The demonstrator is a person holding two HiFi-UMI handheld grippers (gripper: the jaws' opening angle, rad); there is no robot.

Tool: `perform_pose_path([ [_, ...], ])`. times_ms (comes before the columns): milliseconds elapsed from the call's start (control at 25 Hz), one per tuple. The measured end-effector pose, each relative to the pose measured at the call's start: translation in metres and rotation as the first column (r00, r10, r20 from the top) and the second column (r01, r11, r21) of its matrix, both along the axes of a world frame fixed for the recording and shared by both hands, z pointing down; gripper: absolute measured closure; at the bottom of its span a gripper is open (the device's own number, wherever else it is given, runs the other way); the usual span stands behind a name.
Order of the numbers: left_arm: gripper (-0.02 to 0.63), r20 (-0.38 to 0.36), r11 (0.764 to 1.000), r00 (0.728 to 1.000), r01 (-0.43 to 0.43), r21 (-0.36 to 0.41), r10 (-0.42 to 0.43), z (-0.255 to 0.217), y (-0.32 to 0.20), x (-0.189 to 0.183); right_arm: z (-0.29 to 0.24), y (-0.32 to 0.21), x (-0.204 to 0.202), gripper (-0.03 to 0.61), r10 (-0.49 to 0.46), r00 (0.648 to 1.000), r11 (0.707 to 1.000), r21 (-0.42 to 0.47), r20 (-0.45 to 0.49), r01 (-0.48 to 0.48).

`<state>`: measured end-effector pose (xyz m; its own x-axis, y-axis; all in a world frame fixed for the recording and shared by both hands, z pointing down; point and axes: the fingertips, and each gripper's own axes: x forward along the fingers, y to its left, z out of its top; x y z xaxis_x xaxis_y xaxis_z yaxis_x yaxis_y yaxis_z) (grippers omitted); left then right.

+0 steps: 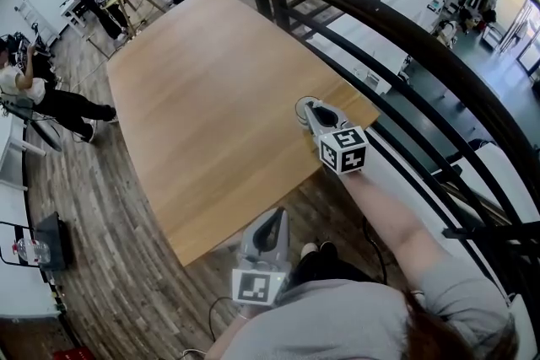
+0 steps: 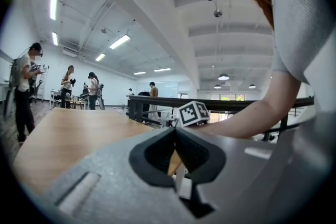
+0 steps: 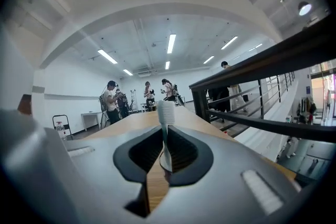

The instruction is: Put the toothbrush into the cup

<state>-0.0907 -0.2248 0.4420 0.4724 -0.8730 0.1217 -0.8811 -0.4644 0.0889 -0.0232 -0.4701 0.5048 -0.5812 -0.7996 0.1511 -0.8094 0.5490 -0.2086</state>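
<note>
At the four o'clock edge of the bench (image 1: 211, 97), the right tool (image 1: 307, 109) pinches the toothbrush (image 3: 165, 122), brush head clear of its jaws, likely for carrying to a cup not clearly in sight. The left tool (image 1: 273, 220), pressed together and empty, hangs at six o'clock.

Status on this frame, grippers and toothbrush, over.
Right hand-held gripper shut on toothbrush, bristles up, over wooden table edge. Left hand-held gripper shut, empty. No cup in view.
</note>
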Motion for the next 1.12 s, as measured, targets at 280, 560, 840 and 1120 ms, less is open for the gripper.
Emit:
perform_pose_path([
  [280,0.609,0.002,1.0,1.0,0.007,0.0,-0.007,-0.001,0.001,-0.001,0.018,0.002,0.0,0.543,0.004,0.999,0.998,-0.057,0.033,-0.002],
  [560,0.609,0.0,1.0,1.0,0.002,-0.002,-0.002,-0.003,0.002,0.0,0.02,0.0,0.014,0.555,0.046,0.994,0.994,-0.102,0.101,-0.036],
  [840,0.609,0.006,1.0,1.0,-0.012,0.004,0.012,0.0,0.0,0.009,0.038,-0.008,0.043,0.563,0.099,0.982,0.983,-0.172,0.162,-0.071],
  [1120,0.609,-0.001,1.0,1.0,-0.007,0.011,0.007,-0.003,0.005,0.004,0.047,-0.004,0.042,0.483,0.091,0.984,0.978,-0.198,0.15,-0.061],
])
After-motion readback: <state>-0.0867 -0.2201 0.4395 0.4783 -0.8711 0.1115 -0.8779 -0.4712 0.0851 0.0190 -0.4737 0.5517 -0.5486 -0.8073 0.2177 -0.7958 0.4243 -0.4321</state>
